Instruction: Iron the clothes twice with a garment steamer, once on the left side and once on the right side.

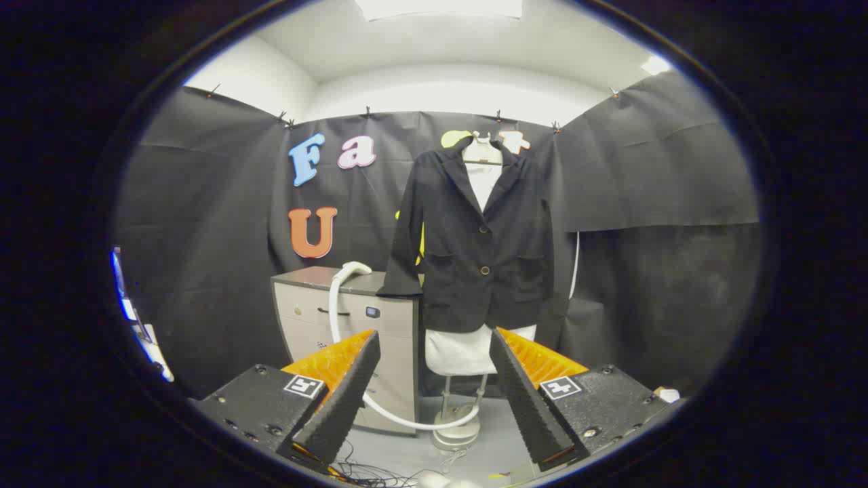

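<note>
Left of centre in the frame, a grey drawer cabinet (352, 318) stands against the booth wall. The white garment steamer head (351, 270) rests on its top, and its white hose (380, 407) loops down across the drawer fronts to the floor. Just right of it, at centre, a black blazer (478, 251) hangs buttoned on a white mannequin stand (458, 427). At the bottom of the frame the gripper (434, 386) has its fingers spread wide, holding nothing, well short of the blazer.
</note>
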A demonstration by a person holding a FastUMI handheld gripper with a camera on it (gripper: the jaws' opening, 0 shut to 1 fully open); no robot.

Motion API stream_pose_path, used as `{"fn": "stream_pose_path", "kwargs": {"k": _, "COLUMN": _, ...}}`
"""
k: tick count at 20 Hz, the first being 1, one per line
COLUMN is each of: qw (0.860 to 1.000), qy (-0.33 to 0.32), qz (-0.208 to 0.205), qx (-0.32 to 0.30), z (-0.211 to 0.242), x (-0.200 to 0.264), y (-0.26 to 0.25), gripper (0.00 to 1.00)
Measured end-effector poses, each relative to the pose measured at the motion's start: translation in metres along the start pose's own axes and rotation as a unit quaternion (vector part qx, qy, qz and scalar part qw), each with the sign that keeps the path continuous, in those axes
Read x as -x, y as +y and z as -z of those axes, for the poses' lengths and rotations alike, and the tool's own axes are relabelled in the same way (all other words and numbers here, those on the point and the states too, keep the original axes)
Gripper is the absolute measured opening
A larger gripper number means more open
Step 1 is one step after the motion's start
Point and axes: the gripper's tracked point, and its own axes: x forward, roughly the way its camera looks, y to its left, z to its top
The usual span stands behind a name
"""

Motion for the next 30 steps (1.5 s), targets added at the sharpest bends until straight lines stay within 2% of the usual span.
{"fn": "stream_pose_path", "kwargs": {"k": 24, "qw": 1.0, "qy": 0.025, "qz": -0.017, "qx": 0.006, "z": 0.012, "x": -0.001, "y": 0.043, "gripper": 1.0}}
{"fn": "stream_pose_path", "kwargs": {"k": 30, "qw": 0.999, "qy": 0.029, "qz": -0.014, "qx": 0.005, "z": 0.008, "x": -0.023, "y": 0.049, "gripper": 1.0}}
